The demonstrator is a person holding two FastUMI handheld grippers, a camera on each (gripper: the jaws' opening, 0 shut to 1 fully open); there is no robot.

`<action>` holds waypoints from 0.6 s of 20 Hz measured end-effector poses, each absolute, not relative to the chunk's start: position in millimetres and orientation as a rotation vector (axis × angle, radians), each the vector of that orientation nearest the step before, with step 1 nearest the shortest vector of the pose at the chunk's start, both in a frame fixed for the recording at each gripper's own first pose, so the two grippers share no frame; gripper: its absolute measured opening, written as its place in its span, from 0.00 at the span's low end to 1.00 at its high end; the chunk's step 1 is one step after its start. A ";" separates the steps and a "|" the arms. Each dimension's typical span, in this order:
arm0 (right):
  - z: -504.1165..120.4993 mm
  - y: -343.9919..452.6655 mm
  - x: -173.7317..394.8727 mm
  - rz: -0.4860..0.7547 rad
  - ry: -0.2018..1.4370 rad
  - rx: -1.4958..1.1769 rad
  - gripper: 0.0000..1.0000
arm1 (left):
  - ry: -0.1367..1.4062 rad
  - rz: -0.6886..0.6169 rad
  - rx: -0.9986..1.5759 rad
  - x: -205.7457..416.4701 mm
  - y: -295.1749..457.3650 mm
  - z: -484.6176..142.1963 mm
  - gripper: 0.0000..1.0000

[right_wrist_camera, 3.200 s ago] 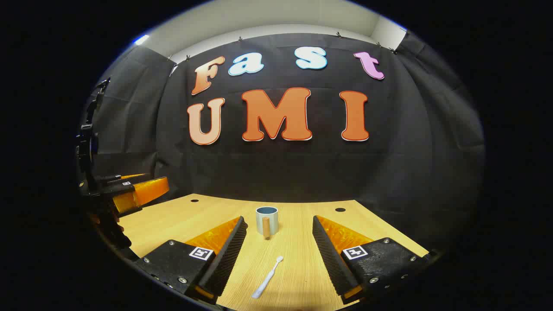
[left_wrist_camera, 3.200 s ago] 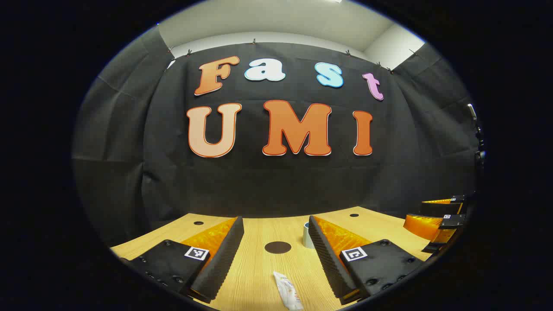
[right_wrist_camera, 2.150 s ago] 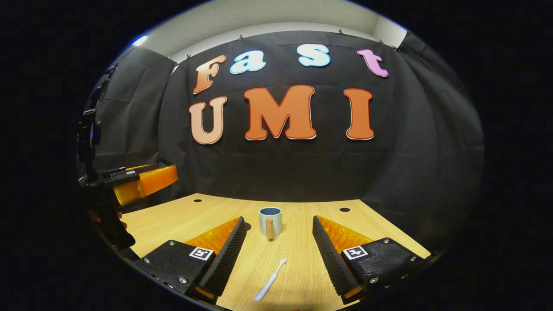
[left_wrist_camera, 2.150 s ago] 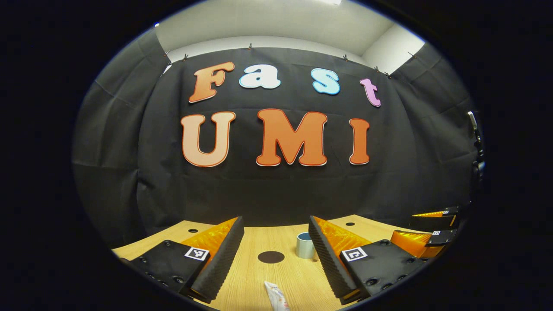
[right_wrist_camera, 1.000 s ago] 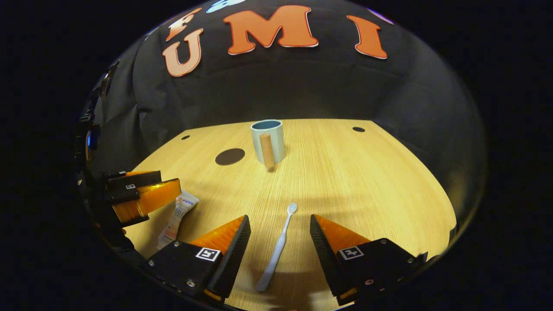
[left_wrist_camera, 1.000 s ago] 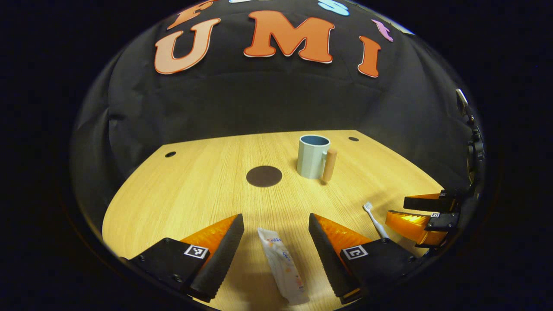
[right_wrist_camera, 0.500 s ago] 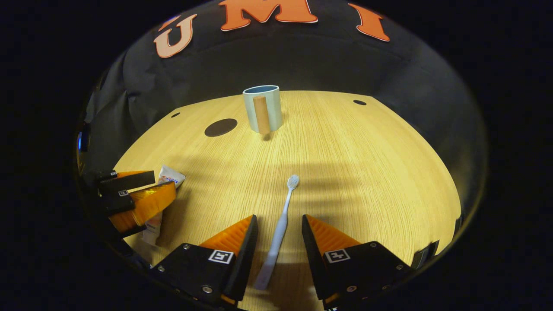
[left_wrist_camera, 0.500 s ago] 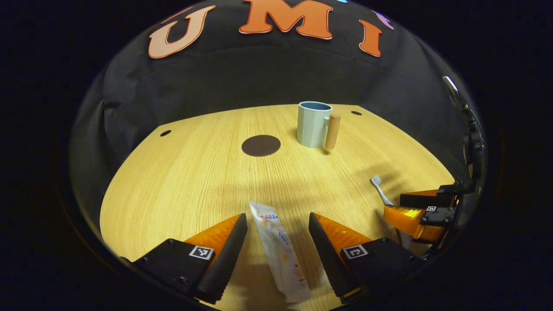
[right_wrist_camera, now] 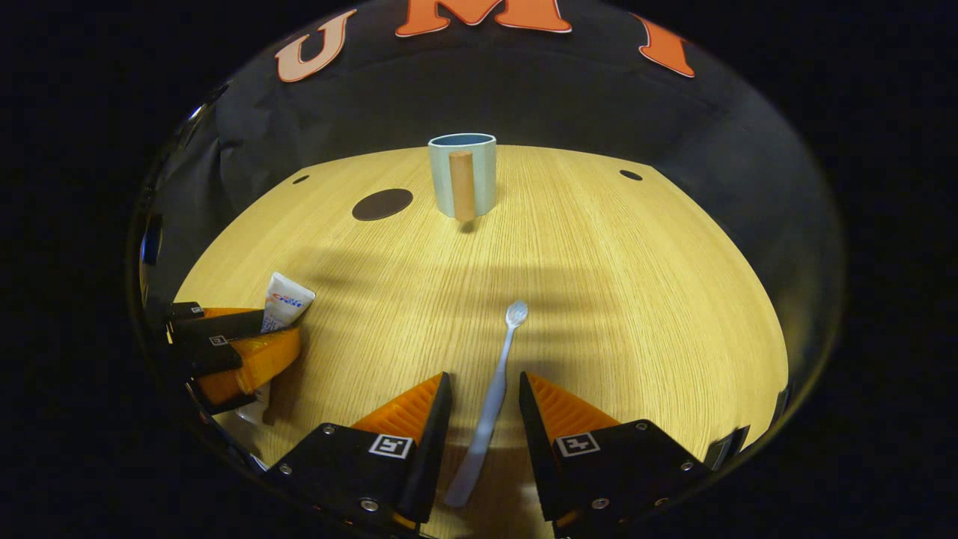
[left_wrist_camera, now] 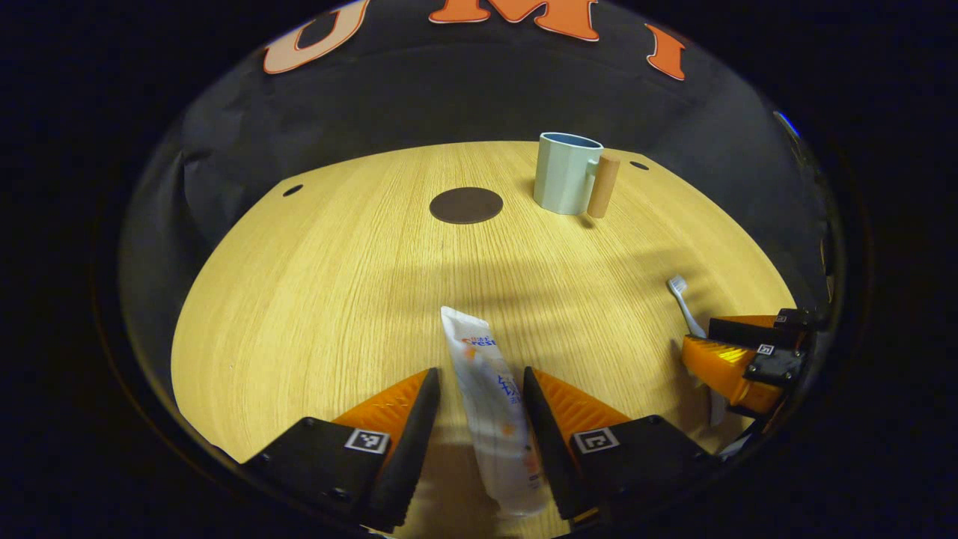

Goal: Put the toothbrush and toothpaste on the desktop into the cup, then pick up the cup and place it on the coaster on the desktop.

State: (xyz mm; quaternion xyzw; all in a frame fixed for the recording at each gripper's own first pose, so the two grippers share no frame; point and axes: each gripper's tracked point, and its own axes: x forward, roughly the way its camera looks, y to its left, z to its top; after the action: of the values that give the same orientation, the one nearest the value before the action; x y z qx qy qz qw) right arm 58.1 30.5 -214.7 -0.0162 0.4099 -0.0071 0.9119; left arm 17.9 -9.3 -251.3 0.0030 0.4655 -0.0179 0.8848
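Observation:
A white toothpaste tube (left_wrist_camera: 490,404) lies flat on the wooden desktop between the fingers of my left gripper (left_wrist_camera: 479,374), which is open but narrowed around it, with a small gap on the left side. A pale toothbrush (right_wrist_camera: 490,408) lies between the fingers of my right gripper (right_wrist_camera: 484,378), open with room on both sides of the thin handle. The light blue cup (left_wrist_camera: 563,174) (right_wrist_camera: 464,180) with a wooden handle stands upright at the back. A dark round coaster (left_wrist_camera: 465,205) (right_wrist_camera: 382,203) lies to its left. Each view also shows the other gripper (left_wrist_camera: 703,343) (right_wrist_camera: 281,329) low over its object.
The desktop (left_wrist_camera: 314,284) is bare light wood with small dark holes (left_wrist_camera: 293,190) (right_wrist_camera: 631,175) near its back corners. The black cloth wall stands close behind the cup. Open wood lies between the grippers and the cup.
Both grippers tipped down and came low over the table. The left's fingers narrowed around the toothpaste, the right's around the toothbrush handle. Cup and coaster stayed put.

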 end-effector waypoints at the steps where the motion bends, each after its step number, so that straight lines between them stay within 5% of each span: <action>1: -216.2 33.1 59.0 -0.008 0.844 -0.033 0.55 | 0.971 -0.033 0.007 17.7 -9.9 -250.5 0.66; 2: -216.0 34.0 60.3 -0.013 0.842 -0.032 0.54 | 0.980 -0.027 0.007 19.2 -9.6 -251.6 0.58; 6: -215.1 30.3 66.9 -0.035 0.840 -0.028 0.22 | 0.979 -0.023 0.007 20.8 -11.6 -250.5 0.42; 7: -214.4 31.0 67.7 -0.026 0.837 -0.037 0.17 | 0.970 -0.042 0.017 21.1 -13.6 -250.4 0.44; 10: -214.5 35.6 68.7 -0.001 0.829 -0.053 0.08 | 0.959 -0.043 0.009 21.1 -11.3 -248.6 0.23; 12: -213.5 40.5 67.9 0.017 0.828 -0.027 0.06 | 0.954 -0.046 0.007 22.5 -12.6 -249.9 0.23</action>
State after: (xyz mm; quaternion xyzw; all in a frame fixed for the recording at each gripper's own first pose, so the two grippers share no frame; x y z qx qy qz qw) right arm 67.9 40.5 -213.5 -0.0131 0.4024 0.0085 0.9153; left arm 22.5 -12.6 -249.9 0.0032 0.4592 -0.0222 0.8880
